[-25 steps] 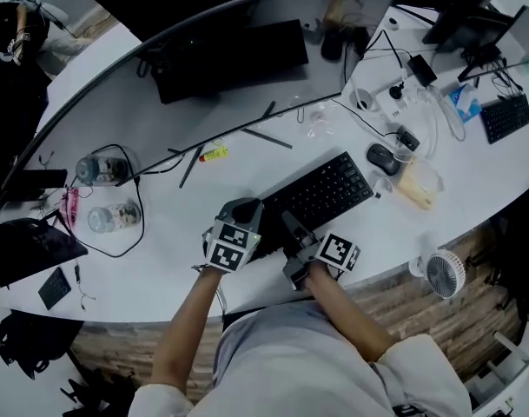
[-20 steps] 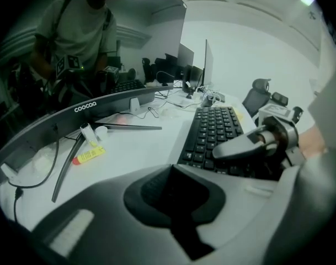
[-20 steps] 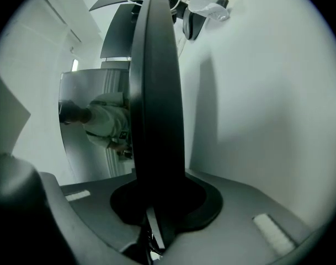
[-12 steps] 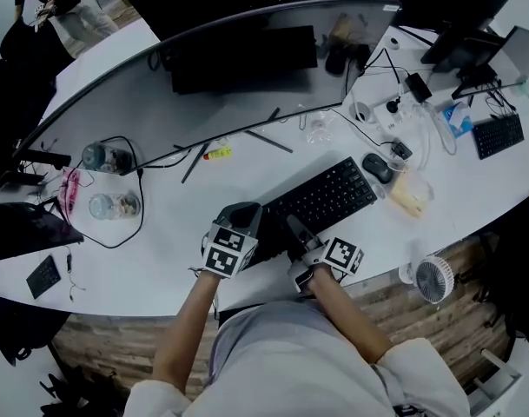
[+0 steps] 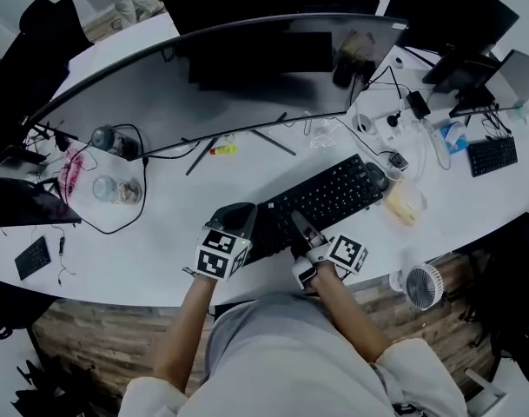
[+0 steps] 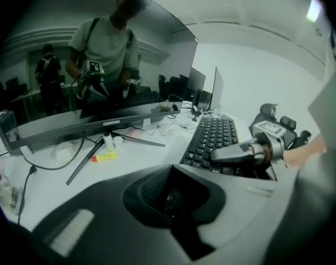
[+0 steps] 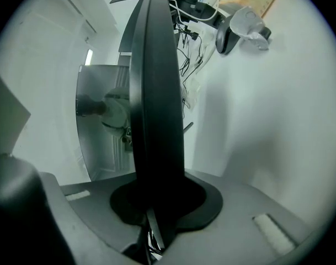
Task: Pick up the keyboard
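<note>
Gripping the keyboard [image 5: 329,196] from the person's side, the right gripper [image 5: 299,231] has its 2 jaws clamped on the near long edge. Its own view shows the black board edge-on, running straight out from between the pads. In that view the white table [image 5: 160,250] lies alongside the board's underside with a soft shadow on it, so the board appears to stand a little off the surface there.

The left gripper [image 5: 247,224] sits at the keyboard's left end. Its jaws look drawn close on a dark edge that seems to be the board's corner, though its view shows this less clearly. From that view the rows of keys stretch away to the right, with the right gripper's upper finger lying across the nearest keys.

The keyboard lies at an angle in front of the person, its right end farther away and just beside a dark mouse [image 5: 377,177]. Behind it stands a wide curved monitor [image 5: 203,85], with a small yellow item [image 5: 222,150] near its stand legs. To the left are a clear jar [image 5: 116,189] and a second jar [image 5: 108,139], ringed by a black cable. A small white fan [image 5: 423,286] is at the table's near right edge.
</note>
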`<state>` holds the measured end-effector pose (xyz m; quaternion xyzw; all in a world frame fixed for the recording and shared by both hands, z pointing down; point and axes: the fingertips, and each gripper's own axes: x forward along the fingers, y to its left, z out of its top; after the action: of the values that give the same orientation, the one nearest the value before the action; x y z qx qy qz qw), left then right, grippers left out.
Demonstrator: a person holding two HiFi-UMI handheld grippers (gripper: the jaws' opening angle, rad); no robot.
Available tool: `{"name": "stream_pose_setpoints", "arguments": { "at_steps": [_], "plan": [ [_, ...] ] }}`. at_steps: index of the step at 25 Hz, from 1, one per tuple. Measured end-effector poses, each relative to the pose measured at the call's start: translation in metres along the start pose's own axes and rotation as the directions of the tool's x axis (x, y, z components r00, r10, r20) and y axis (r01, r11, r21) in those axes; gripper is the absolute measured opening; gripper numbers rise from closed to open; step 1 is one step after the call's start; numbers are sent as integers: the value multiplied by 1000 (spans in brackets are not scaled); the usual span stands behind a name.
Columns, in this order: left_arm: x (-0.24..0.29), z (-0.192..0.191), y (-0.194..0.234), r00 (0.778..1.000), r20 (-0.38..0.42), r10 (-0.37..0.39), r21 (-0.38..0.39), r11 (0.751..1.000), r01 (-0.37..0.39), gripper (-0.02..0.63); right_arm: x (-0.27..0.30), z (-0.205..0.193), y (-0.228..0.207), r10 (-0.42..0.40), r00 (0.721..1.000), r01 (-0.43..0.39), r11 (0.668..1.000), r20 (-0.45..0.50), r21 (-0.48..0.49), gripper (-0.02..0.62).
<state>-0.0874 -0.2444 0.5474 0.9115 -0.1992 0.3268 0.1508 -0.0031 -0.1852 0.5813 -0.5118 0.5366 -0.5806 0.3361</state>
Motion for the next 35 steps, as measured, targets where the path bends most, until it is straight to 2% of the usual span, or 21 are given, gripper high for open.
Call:
{"name": "stream_pose_setpoints", "arguments": {
  "at_steps": [13, 19, 23, 26, 30, 35],
  "plan": [
    [-34, 10, -13, 993, 111, 35, -94, 995, -25, 0, -21, 13, 22, 3, 1000, -4, 996, -10, -89, 63],
    [-48, 11, -17, 985, 161, 58, -143, 989, -35, 0, -34, 21, 35, 14, 1000, -11, 989, 16, -145, 64],
    [-55, 12, -19, 979, 186, 80, -183, 982, -45, 0, -45, 28, 38, -15, 1000, 17, 985, 12, -170, 63],
    [-60, 13, -22, 978, 195, 79, -181, 982, -43, 0, -52, 33, 40, -47, 999, 47, 975, 8, -219, 63],
    [-70, 16, -26, 974, 211, 82, -173, 984, -45, 0, -53, 35, 59, 14, 1000, -18, 955, -15, -297, 64],
    [-83, 16, -24, 967, 234, 101, -195, 979, -55, 0, -59, 36, 76, 45, 998, -62, 916, -51, -396, 63]
  ]
}}
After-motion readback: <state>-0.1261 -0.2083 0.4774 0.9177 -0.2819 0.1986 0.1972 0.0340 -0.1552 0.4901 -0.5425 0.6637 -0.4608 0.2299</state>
